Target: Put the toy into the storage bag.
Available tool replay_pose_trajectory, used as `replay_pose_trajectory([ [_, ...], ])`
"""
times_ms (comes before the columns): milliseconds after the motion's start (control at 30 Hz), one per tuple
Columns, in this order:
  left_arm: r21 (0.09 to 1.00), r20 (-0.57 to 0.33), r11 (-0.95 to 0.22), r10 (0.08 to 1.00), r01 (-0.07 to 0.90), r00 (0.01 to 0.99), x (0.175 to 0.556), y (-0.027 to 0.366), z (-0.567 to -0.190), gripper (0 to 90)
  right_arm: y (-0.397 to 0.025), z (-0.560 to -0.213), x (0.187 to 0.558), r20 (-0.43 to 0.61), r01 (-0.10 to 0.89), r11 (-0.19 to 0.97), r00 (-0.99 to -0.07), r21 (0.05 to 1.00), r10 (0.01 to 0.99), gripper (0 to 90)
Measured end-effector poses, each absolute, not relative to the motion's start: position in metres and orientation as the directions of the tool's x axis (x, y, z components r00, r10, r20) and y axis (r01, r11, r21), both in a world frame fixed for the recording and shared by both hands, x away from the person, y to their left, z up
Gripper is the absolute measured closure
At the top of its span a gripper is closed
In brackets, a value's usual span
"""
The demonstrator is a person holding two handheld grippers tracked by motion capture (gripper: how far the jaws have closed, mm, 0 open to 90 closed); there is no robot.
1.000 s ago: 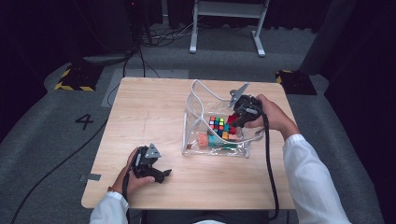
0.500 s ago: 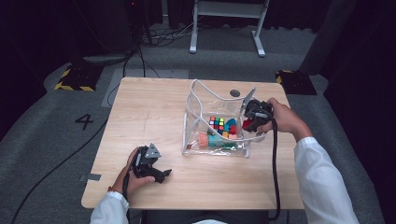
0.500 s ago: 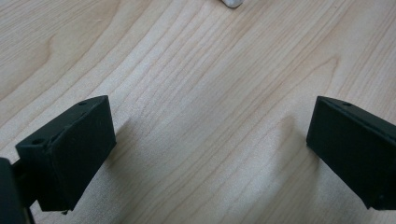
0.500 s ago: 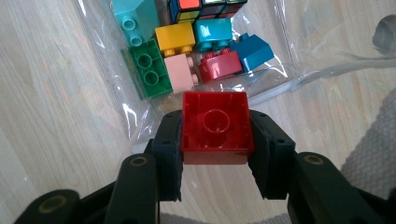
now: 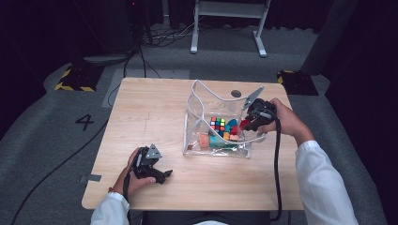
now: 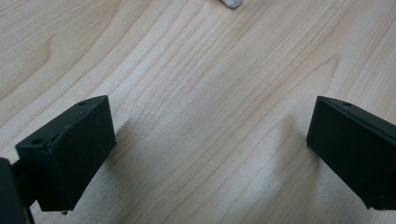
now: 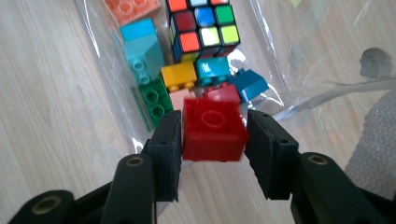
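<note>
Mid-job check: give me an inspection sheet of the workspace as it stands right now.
Surface: wooden table, bare apart from the bag.
Job's things: red brick between the right gripper's jaws; clear bag holding a colour cube and more bricks.
Clutter: nothing seen.
Grippers: right gripper shut on the red brick over the bag; left gripper open, low over bare wood.
Cables: black cable trailing from the right gripper.
Surroundings: grey floor marked 4, metal stand behind.

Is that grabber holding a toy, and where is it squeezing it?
Yes. The right gripper holds a red brick, its fingers pressing the brick's two opposite sides. The left gripper is open, holding nothing.
</note>
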State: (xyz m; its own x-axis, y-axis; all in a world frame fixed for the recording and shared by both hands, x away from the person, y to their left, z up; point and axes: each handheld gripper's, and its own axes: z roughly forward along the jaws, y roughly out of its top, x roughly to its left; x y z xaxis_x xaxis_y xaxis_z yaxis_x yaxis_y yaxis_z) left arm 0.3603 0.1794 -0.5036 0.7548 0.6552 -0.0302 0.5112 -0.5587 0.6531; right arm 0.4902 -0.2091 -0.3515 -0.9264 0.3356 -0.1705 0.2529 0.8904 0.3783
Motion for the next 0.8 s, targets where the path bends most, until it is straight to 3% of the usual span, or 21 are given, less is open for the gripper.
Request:
replay_pose_trajectory([
  [267,0.653,-0.03,-0.559,0.655,0.511,0.755,0.36,0.179,-0.504,1.2,-0.213,-0.349,0.487,-0.15,0.263,0.849,-0.919,0.459,0.366,50.5],
  [367,0.653,-0.03,-0.559,0.655,0.511,0.755,0.36,0.179,-0.504,1.2,-0.215,-0.348,0.486,-0.141,0.272,0.833,-0.914,0.482,0.38,43.9],
  [800,0.653,-0.03,-0.559,0.655,0.511,0.755,0.36,0.179,-0.504,1.2,-0.222,-0.339,0.471,-0.214,0.256,0.765,-0.865,0.591,0.454,29.0],
])
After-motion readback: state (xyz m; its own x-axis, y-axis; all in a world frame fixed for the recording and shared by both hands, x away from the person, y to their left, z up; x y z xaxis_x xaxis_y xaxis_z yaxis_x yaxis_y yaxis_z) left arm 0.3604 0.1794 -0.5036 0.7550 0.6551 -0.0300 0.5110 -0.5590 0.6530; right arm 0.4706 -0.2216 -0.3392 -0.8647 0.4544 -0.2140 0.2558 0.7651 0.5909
